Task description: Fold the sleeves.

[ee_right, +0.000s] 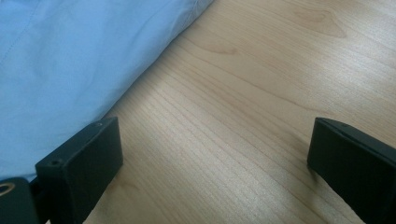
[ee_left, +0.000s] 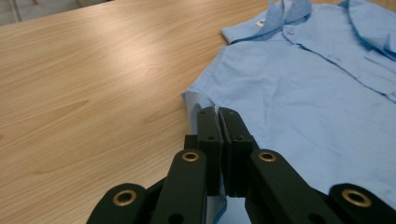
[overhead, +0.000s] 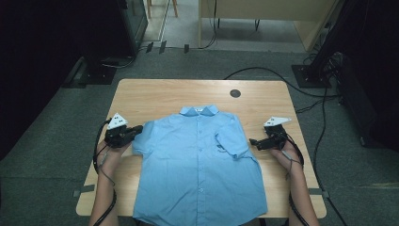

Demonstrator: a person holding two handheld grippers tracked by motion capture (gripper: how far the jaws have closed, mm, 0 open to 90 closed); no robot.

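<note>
We are folding a light blue short-sleeved cotton shirt (overhead: 200,165) that lies flat, buttons up, in the middle of the pale wooden table (overhead: 169,96). We use the shirt as our landmark.

Closest to us, the shirt's bottom edge hangs a little over the near edge of the table. Our two forearms come in on either side of it.

A bit farther up, at the shirt's left sleeve (overhead: 141,136), our left gripper (overhead: 134,130) is clamped tight on the sleeve's edge. In the left gripper view the black jaws pinch a thin strip of blue cloth (ee_left: 218,122). On the other side of the shirt, our right gripper (overhead: 254,141) waits just beside the right sleeve (overhead: 230,139), which is already folded in over the chest. Its jaws stand wide apart with only bare wood between them.

What could go wrong? We think the bite on the left sleeve is small, so the cloth could slip out if we pull too fast. A hard pull could also drag the whole shirt sideways, and the folded right sleeve could flop open. The hanging bottom edge could help the shirt slide off the table.

Beyond the shirt's collar (overhead: 200,110) sits a small dark round hole cap (overhead: 235,93) in the wood, well apart from the shirt. Nothing lies in the way of the fold. Past the table are grey carpet and black cables (overhead: 263,73).
</note>
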